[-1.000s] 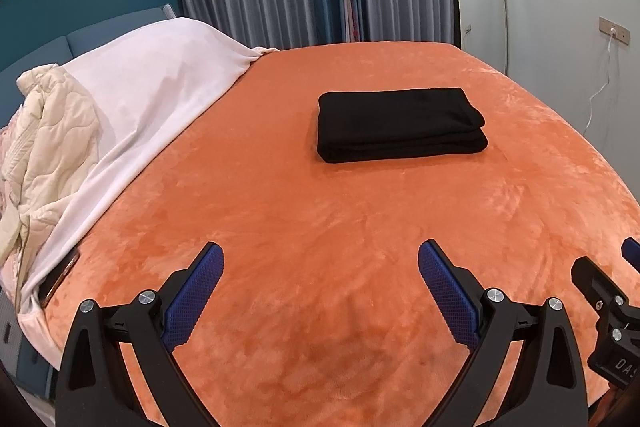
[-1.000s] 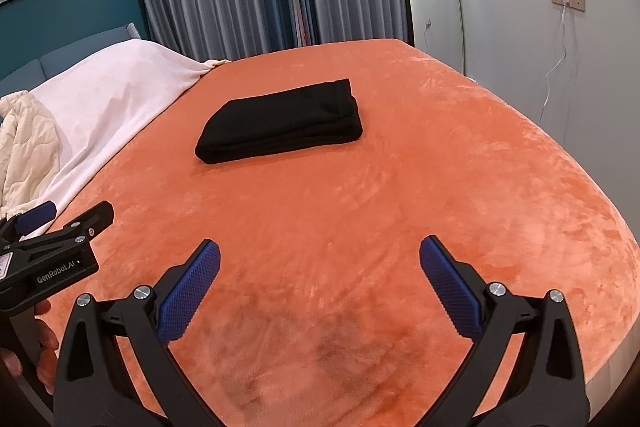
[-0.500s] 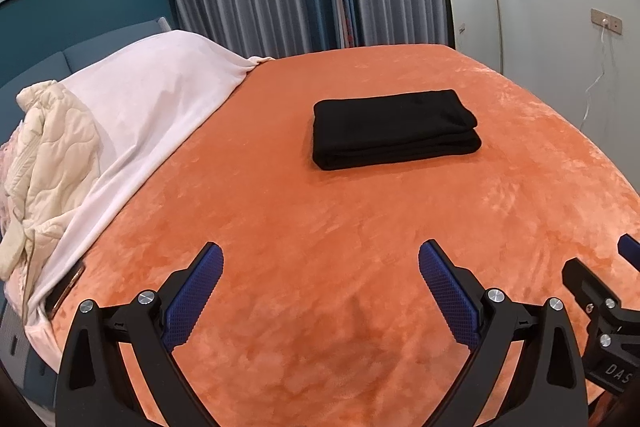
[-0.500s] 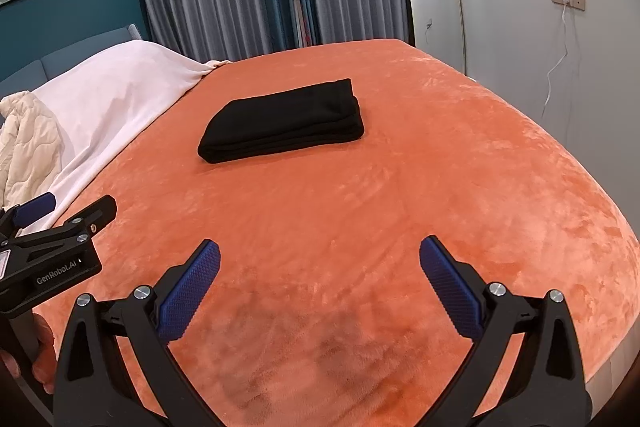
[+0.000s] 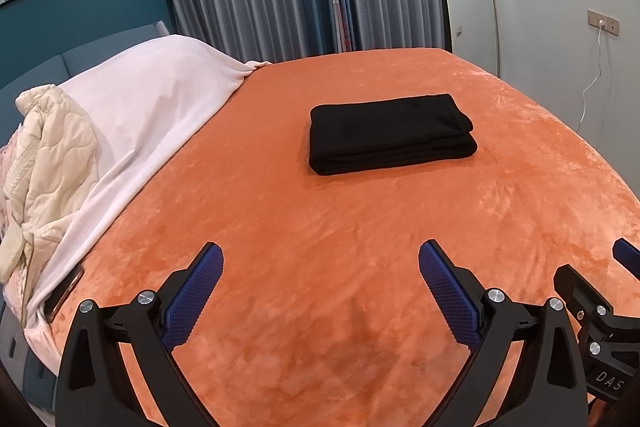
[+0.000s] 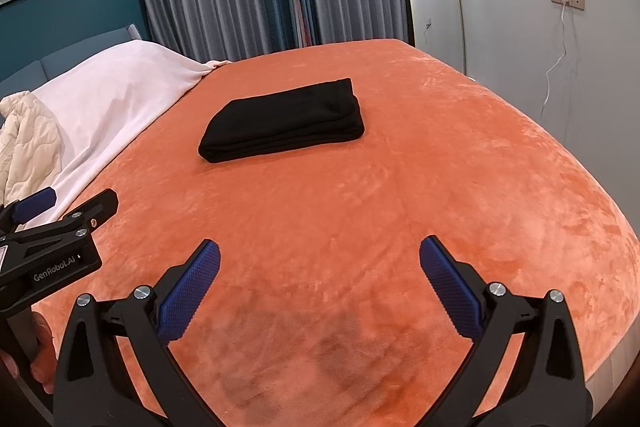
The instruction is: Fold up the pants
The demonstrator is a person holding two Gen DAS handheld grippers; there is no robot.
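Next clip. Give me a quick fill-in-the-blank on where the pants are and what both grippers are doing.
1. The black pants lie already ____ into a compact stack.
2. They rest on the ____ blanket covering the bed.
3. The left gripper and right gripper both have their fingers ____, holding nothing.
4. Neither gripper ____ the pants.

Missing words: folded; orange; open; touches

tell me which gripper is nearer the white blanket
Left. The left gripper is open beside the white blanket; the right gripper, also open, is further along the bed, away from it.
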